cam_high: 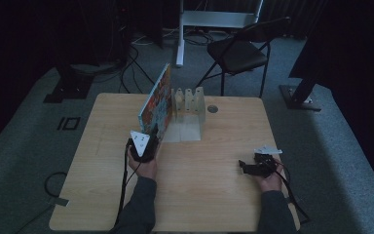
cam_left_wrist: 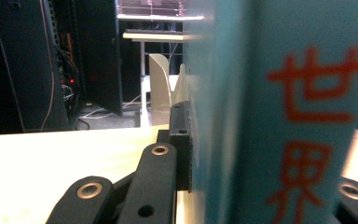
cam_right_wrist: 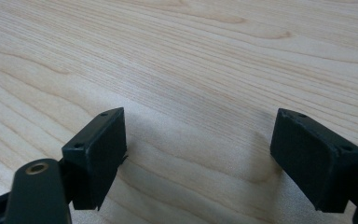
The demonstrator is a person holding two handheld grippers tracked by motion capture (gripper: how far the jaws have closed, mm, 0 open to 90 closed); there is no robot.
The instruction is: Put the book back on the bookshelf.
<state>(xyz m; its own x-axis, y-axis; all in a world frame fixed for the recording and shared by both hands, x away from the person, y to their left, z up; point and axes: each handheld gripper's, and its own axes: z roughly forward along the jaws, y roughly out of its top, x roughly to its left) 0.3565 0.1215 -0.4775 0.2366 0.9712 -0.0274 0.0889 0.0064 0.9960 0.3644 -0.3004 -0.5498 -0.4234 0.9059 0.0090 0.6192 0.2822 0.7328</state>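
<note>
A thin book (cam_high: 156, 103) with a colourful cover stands upright on the wooden table (cam_high: 209, 195), leaning toward a clear divider rack (cam_high: 190, 101) just to its right. My left gripper (cam_high: 149, 138) is shut on the book's near edge. In the left gripper view the teal spine (cam_left_wrist: 303, 116) with red characters stands close up, one black finger (cam_left_wrist: 181, 140) pressed flat against its left side; the other finger is hidden behind it. My right gripper (cam_high: 244, 168) rests low over the table at the right, open, with only bare wood between its fingers (cam_right_wrist: 98, 149).
The rack's white dividers (cam_left_wrist: 161, 88) rise beyond the book. A round cable hole (cam_high: 213, 108) sits in the table right of the rack. A black folding chair (cam_high: 238, 51), a white stand leg (cam_high: 179, 39) and floor cables (cam_high: 126, 73) lie beyond the far edge.
</note>
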